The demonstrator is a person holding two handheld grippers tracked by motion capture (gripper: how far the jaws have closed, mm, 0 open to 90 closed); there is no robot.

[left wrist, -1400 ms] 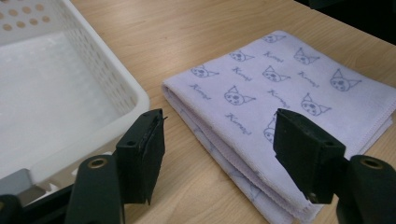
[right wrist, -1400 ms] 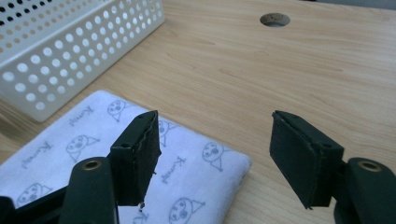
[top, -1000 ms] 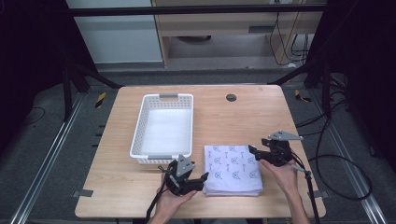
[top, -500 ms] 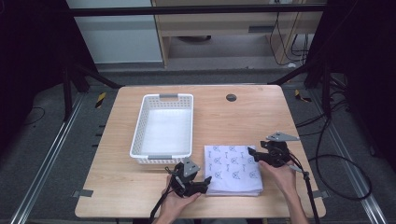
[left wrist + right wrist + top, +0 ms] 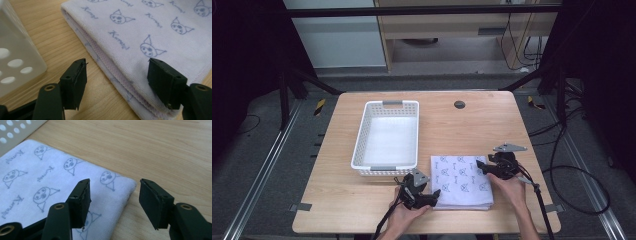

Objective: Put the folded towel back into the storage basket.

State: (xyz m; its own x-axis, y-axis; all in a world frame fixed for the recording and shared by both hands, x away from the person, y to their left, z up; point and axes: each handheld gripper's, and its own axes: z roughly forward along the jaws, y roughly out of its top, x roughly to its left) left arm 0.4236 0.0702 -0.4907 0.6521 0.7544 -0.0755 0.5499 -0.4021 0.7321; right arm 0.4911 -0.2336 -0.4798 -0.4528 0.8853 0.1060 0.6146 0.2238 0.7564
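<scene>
A folded white towel point(image 5: 462, 182) with blue cat-face prints lies flat at the table's front right. My left gripper point(image 5: 434, 193) sits low at the towel's near left corner. In the left gripper view the towel point(image 5: 140, 30) has its layered edge between the jaws of the left gripper point(image 5: 117, 75), which have just been opening and do not press on it. My right gripper point(image 5: 480, 165) hovers at the far right corner. The right gripper point(image 5: 113, 195) straddles that corner of the towel point(image 5: 37, 185); its jaws have just been closing but stand apart from the cloth.
A white perforated basket point(image 5: 384, 170) stands empty left of the towel, close to the left gripper; its wall point(image 5: 15, 50) is beside the left jaw. A round cable hole point(image 5: 459, 104) sits at the table's back. Cables trail off the front edge.
The left gripper has edged right and down toward the towel's near left corner. The right hand has stayed in place.
</scene>
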